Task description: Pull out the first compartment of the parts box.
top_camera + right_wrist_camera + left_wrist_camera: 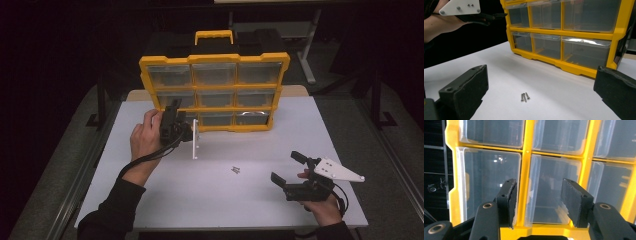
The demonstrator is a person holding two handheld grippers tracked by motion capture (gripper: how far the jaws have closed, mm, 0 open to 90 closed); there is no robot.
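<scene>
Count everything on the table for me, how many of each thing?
Yellow drawer cabinet: 1
Clear drawers in it: 9
Screws: 3
Grippers, left gripper and right gripper: 2
Total: 15

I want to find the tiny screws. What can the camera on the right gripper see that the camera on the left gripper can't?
The right gripper view alone shows the small screws lying together on the white table, with its own jaws wide apart, and the other hand's gripper up by the drawer box. The left gripper view alone shows a very close look at two clear drawers with a yellow bar between them, and the left gripper's jaws, nothing pinched. Both show the yellow drawer box with its clear drawers.
</scene>
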